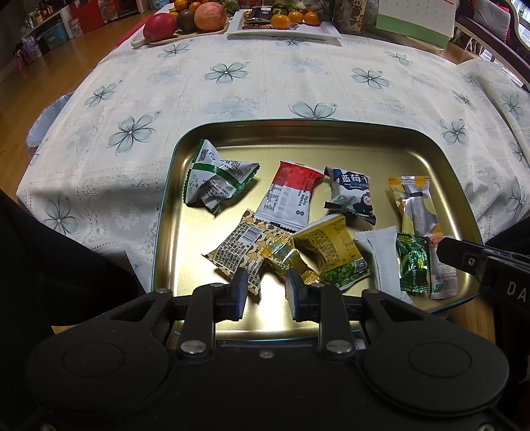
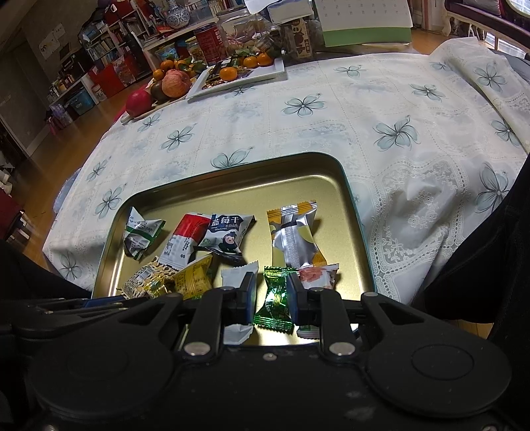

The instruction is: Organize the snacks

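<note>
A gold metal tray (image 1: 185, 212) (image 2: 331, 185) lies at the table's near edge with several wrapped snacks in it. My left gripper (image 1: 266, 281) is open and empty, low over the tray's near side, its fingers either side of a small gold candy (image 1: 281, 257). My right gripper (image 2: 271, 286) is open with a green foil candy (image 2: 275, 300) (image 1: 412, 263) lying between its fingers on the tray; the pads stand apart from it. Other packets include a blueberry pack (image 1: 352, 192) (image 2: 228, 237), a red-and-white pack (image 1: 288, 195) and a silver-yellow pack (image 2: 293, 237).
The table wears a white floral cloth (image 1: 232, 86). At its far edge stand a fruit board with apples (image 1: 185, 20) (image 2: 165, 86), a white plate of oranges (image 1: 285, 23) (image 2: 238, 73) and a calendar (image 2: 364, 23). Shelves and wooden floor lie to the left.
</note>
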Demonstrator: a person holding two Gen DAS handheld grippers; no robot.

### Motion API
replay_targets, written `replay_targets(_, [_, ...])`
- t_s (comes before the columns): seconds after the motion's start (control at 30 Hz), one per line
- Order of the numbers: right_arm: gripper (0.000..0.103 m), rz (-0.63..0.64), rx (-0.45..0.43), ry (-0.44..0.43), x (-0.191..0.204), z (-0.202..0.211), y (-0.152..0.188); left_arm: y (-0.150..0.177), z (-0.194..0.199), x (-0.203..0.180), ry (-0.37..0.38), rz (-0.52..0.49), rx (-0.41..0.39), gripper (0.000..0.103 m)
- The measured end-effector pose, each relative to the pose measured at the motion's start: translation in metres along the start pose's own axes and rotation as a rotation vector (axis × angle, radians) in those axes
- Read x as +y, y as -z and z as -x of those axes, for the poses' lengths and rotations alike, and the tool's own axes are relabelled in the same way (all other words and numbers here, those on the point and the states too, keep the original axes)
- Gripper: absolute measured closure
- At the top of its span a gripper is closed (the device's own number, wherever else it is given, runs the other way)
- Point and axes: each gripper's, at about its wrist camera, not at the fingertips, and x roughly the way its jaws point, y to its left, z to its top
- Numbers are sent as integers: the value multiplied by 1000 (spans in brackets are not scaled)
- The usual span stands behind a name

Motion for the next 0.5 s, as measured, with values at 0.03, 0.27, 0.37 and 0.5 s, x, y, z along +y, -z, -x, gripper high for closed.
replay_targets(0.03, [80,0,0,0,0,0,0,0,0,0,0,0,0,68])
replay_targets(0.27, [80,-1,-1,1,0,0,0,0,0,0,-1,1,1,68])
replay_targets(0.37, [80,0,-1,0,0,0,0,0,-1,1,0,3,6,68])
replay_targets(0.5, [80,3,-2,-1,1,0,0,0,-1,0,0,2,8,68])
